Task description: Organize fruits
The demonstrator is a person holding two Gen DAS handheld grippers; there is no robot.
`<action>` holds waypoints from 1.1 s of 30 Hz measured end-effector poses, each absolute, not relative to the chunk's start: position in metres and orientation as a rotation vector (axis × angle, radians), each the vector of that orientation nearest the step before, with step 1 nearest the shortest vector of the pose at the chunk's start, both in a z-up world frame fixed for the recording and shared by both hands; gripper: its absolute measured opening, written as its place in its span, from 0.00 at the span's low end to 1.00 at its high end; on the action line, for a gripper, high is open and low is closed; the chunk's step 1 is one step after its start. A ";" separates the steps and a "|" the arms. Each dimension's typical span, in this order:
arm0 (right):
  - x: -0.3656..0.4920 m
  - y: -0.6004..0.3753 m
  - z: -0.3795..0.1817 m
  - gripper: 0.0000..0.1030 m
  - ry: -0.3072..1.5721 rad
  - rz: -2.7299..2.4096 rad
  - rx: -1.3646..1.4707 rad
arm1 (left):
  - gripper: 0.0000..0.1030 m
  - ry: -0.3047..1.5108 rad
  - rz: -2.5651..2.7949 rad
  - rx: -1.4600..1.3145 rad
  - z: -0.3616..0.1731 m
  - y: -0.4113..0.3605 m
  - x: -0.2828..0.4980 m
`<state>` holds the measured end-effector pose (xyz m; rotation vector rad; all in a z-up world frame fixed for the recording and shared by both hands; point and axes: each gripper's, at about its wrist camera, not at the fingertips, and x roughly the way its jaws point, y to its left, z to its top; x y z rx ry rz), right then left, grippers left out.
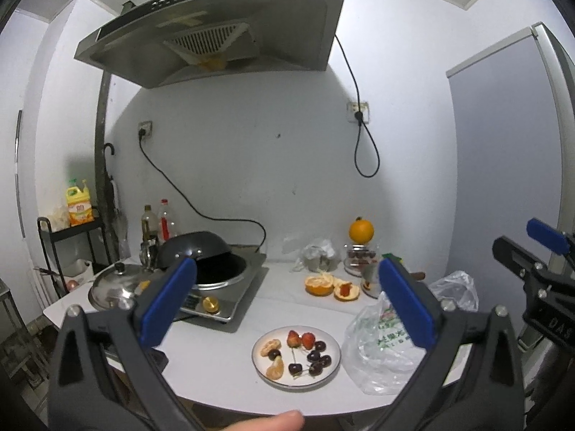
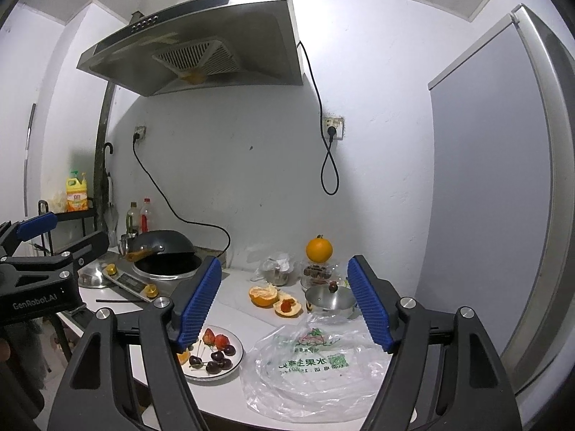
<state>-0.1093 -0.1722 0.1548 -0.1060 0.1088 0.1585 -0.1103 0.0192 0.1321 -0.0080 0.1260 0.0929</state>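
A white plate (image 1: 332,371) near the counter's front edge holds two strawberries (image 1: 301,339), several dark cherries (image 1: 318,357) and orange segments (image 1: 275,368); it also shows in the right wrist view (image 2: 235,359). Peeled orange halves (image 1: 318,284) lie behind it, one peel holding a strawberry (image 1: 344,290). A whole orange (image 1: 361,231) sits on a jar. My left gripper (image 1: 287,298) is open and empty, held above and before the plate. My right gripper (image 2: 284,305) is open and empty, over the plastic bag (image 2: 316,362).
An induction cooker with a black wok (image 1: 212,262) stands at the left, a steel lid (image 1: 111,283) beside it. A small steel pot (image 2: 329,300) and a glass jar (image 1: 359,258) stand at the back right. A fridge (image 2: 503,179) bounds the right side.
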 end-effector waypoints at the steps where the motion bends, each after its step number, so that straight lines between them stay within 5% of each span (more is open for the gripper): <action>1: -0.109 -0.172 0.155 0.74 0.109 0.158 -0.104 | 1.00 0.127 0.091 -0.006 0.132 0.019 -0.111; 33: -0.107 -0.169 0.149 0.74 0.123 0.163 -0.103 | 1.00 0.112 0.138 0.006 0.126 0.016 -0.117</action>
